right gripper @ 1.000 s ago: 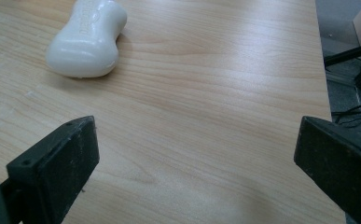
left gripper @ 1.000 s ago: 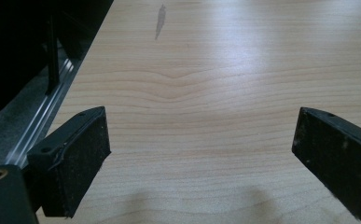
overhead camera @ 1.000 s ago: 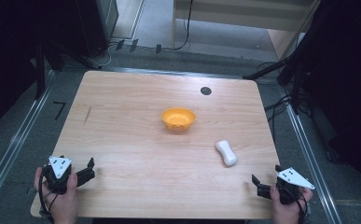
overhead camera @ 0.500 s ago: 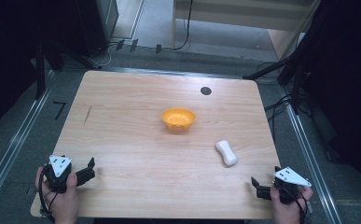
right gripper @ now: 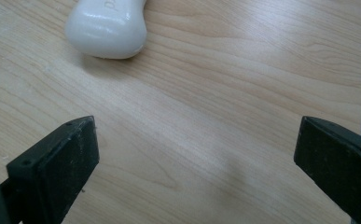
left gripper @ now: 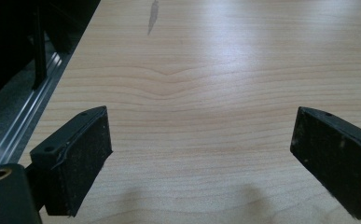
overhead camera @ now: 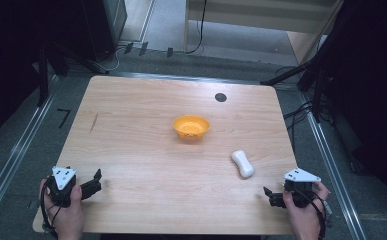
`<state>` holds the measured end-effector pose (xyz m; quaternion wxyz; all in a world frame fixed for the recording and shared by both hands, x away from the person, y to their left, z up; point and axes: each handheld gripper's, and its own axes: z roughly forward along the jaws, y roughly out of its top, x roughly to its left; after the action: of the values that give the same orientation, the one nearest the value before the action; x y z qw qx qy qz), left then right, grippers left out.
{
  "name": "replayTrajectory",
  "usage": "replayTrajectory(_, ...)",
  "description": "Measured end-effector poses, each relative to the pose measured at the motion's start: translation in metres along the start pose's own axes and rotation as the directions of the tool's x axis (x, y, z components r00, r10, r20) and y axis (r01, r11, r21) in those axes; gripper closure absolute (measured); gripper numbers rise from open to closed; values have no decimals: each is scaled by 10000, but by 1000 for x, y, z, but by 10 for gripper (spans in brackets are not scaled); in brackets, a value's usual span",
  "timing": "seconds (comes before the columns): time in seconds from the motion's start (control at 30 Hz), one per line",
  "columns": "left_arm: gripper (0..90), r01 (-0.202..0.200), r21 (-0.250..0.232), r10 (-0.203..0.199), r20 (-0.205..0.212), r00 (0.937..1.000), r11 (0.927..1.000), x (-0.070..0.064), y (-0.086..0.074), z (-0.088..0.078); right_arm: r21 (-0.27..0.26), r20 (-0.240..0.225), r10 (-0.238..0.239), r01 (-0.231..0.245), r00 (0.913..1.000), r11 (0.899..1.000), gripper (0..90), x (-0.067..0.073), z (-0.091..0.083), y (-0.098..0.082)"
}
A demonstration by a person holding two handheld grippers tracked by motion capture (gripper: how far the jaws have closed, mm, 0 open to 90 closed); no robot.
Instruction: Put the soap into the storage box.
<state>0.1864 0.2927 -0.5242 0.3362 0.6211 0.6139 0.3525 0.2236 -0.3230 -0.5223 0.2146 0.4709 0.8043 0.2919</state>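
Right tool [overhead camera: 272,196]: jaws spread wide, nothing between them; it sits at the near right corner of the table [overhead camera: 131,130], aimed left and far toward the white piece [overhead camera: 243,163].
Left tool [overhead camera: 92,183]: jaws also spread and empty, at the near left corner, pointing over bare wood.
White piece: lies flat on the right side, near the right tool but apart from it; in the right gripper view it is just beyond the jaws [right gripper: 107,29].
Bowl [overhead camera: 191,127]: orange, mid-table, well apart from both tools.
Change: almost none; against the earlier frames the right hand [overhead camera: 303,212] has crept slightly, the left hand [overhead camera: 63,212] has held its place, and piece and bowl have not moved.
Meaning: probably a start pose, with the grasp not yet begun.
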Motion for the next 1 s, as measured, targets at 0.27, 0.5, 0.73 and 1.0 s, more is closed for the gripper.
replayTrajectory(0.27,56,41,6,-41,60,10000,10000,1,0,0,575,-193,-23,35,9998,9983,3,0,7,15)
replayTrajectory(0.5,56,20,27,-20,46,10000,10000,1,0,0,1238,-380,-67,114,9993,9922,3,0,14,27)
replayTrajectory(0.73,56,33,28,-33,58,10000,10000,1,0,0,1635,-425,-246,313,9988,9860,3,4,19,39)
replayTrajectory(1.0,56,77,50,-78,73,9999,10000,1,0,1,2181,-560,-355,470,9978,9748,3,10,26,48)
